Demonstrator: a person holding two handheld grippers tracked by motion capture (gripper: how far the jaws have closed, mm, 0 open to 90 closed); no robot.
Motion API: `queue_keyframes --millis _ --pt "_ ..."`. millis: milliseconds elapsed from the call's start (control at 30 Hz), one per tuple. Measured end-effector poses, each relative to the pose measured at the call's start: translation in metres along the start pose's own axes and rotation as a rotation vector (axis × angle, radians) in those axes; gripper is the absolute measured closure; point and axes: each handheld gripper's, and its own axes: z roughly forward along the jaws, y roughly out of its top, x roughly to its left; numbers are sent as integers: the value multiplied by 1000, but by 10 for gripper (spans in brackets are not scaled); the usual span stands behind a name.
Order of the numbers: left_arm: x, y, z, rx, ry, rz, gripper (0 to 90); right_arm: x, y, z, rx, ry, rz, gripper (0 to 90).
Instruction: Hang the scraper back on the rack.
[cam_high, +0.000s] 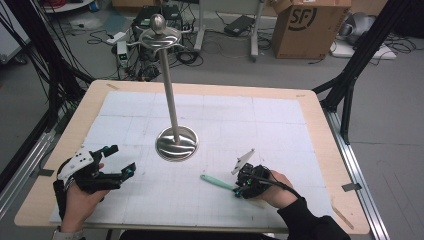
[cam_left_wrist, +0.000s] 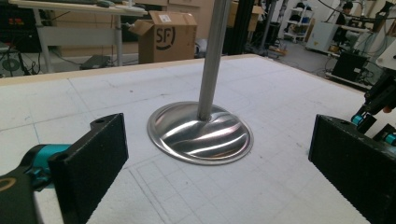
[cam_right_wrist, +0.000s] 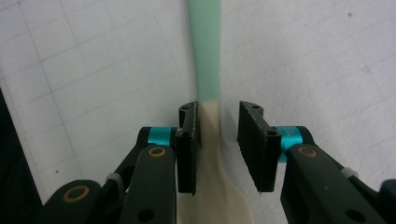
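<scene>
glossy polished metal stand (cam_high: 176, 142); matt smooth plastic spatula (cam_high: 216, 182); rough-padded black jaws; pale wood table (cam_high: 320, 125) edge.

In front of you a white gridded mat (cam_high: 280, 125) covers the wooden table (cam_high: 320, 130). Near its middle stands a tall metal stand (cam_high: 170, 95) on a round shiny base (cam_left_wrist: 201, 135). Far right, beyond the table, a brown cardboard box (cam_high: 310, 27) sits on the floor; cables (cam_high: 125, 40) trail at far left.
</scene>
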Motion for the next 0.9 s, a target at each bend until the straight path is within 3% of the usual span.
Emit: queue_keyframes --millis 233,400,600,733,900 --pt "1 0 -1 -4 -1 -3 52 3 6 0 68 -18 -20 723" --pt "0 0 -1 2 -3 1 52 7 13 1 126 -25 -69 779" --pt "-2 -1 1 7 -5 1 53 6 18 3 165 -13 -76 799" --pt "-3 -1 3 10 -9 6 52 6 18 3 159 -10 -76 802" --pt "0 -1 1 7 -5 1 52 -2 11 0 104 37 -53 804"
